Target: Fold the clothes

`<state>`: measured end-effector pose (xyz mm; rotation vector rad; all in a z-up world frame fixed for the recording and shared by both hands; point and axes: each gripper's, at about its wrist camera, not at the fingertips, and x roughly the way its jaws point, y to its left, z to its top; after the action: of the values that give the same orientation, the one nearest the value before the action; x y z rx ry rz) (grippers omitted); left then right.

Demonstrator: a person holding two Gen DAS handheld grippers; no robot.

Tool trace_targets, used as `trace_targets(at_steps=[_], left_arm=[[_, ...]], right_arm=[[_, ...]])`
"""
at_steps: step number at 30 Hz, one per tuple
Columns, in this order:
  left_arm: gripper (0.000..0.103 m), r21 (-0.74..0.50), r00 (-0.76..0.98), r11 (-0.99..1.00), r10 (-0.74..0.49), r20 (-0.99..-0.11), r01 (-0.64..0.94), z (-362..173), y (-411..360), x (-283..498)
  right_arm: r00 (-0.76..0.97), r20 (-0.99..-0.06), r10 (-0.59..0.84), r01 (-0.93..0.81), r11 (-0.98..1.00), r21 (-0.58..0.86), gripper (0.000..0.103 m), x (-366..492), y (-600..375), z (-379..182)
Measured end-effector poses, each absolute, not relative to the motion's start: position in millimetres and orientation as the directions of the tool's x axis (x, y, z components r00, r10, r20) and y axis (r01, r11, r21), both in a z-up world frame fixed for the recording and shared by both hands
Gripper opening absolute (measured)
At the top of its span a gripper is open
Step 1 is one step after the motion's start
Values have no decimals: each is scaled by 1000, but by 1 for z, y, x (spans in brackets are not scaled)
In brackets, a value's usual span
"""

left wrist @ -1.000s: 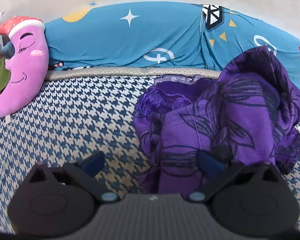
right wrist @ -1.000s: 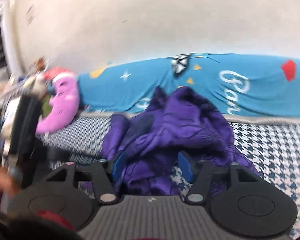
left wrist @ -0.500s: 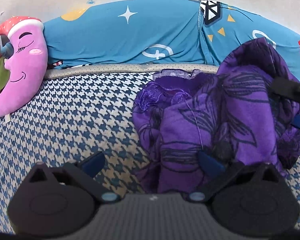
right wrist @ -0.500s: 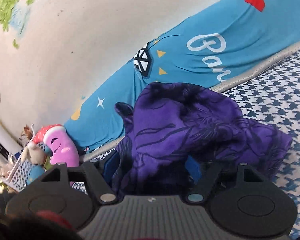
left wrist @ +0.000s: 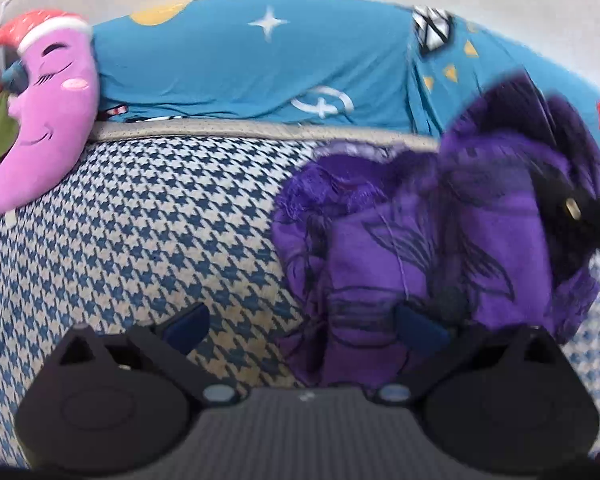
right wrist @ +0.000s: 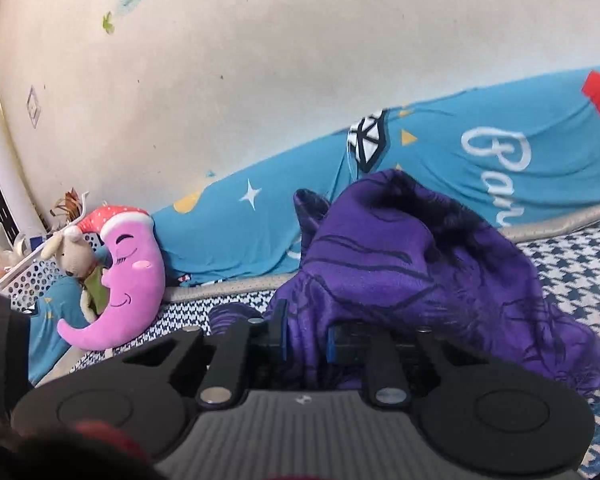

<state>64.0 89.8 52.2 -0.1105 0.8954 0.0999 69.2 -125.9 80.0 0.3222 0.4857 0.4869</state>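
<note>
Basket (right wrist: 28,276) holds clutter; right gripper (right wrist: 306,338) closing on purple garment (right wrist: 412,276)

Quick count: one purple garment (right wrist: 412,276), one pink moon plushie (right wrist: 128,280), one small bear plush (right wrist: 72,258), one white basket (right wrist: 28,280), one blue sheet (left wrist: 260,72), one houndstooth mattress (left wrist: 140,240), two grippers (left wrist: 300,320) (right wrist: 306,340).

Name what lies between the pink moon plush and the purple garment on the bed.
In the left wrist view, only bare houndstooth bedcover separates the moon plush from the purple garment.
</note>
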Motion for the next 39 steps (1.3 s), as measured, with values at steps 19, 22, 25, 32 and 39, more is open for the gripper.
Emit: trace_targets(at_steps=[19, 22, 25, 32, 39], left_arm=[[103, -24, 657, 978, 120, -744, -206, 53, 118, 29], [103, -21, 633, 974, 131, -763, -227, 47, 123, 20], [103, -26, 625, 972, 130, -769, -233, 43, 127, 9], [103, 2, 634, 982, 123, -763, -188, 40, 121, -15], [103, 21, 619, 990, 102, -779, -136, 31, 111, -33]], right_arm=[[824, -335, 457, -442, 888, 123, 17, -35, -125, 130], [795, -354, 493, -492, 865, 99, 17, -50, -117, 127], [757, -384, 528, -549, 833, 64, 17, -64, -107, 121], [634, -529, 565, -638, 768, 55, 31, -81, -87, 99], [582, -561, 589, -672, 736, 75, 46, -99, -91, 98]])
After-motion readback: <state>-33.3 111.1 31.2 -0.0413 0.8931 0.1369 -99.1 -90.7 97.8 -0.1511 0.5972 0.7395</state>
